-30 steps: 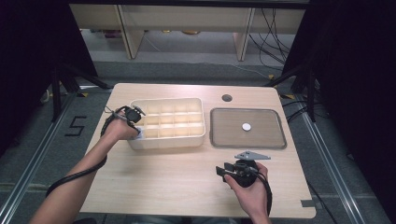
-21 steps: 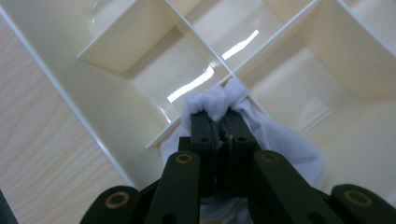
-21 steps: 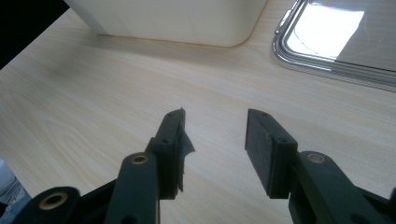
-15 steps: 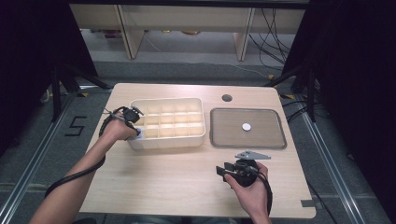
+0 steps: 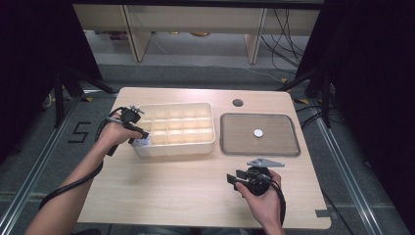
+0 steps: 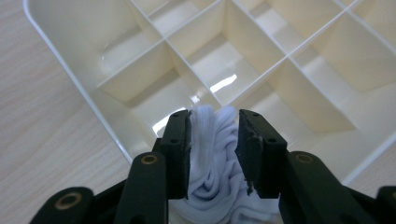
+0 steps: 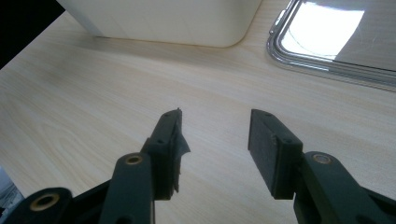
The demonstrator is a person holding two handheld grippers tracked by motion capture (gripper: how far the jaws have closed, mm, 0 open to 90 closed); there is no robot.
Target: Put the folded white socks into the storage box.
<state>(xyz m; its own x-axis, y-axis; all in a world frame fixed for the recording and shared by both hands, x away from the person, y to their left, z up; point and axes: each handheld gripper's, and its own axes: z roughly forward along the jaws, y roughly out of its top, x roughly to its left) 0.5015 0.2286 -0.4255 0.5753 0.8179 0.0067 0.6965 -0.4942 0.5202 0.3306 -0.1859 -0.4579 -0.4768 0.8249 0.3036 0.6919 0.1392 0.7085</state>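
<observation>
A cream compartment box (image 5: 176, 147) stands left of the table's middle. My left gripper (image 5: 143, 136) hangs over its front left corner. In the left gripper view, bunched white cloth (image 6: 212, 163) sits between the jaws of the left gripper (image 6: 214, 116), over a corner cell of the box (image 6: 84, 28). Those jaws have just been opening, and the cloth lies loosely between the pads. Near the front edge, my right gripper (image 5: 235, 178) is low over bare wood. It shows open in the right gripper view (image 7: 215, 116), with nothing between its pads.
A grey metal tray (image 5: 240, 134) lies right of the box with a small white disc (image 5: 258, 132) on it. Its rim (image 7: 327, 70) and the box's wall (image 7: 163, 23) lie ahead of my right gripper. A round hole (image 5: 238, 103) is in the tabletop behind.
The left hand has shifted slightly at the box's corner. The right hand has kept still.
</observation>
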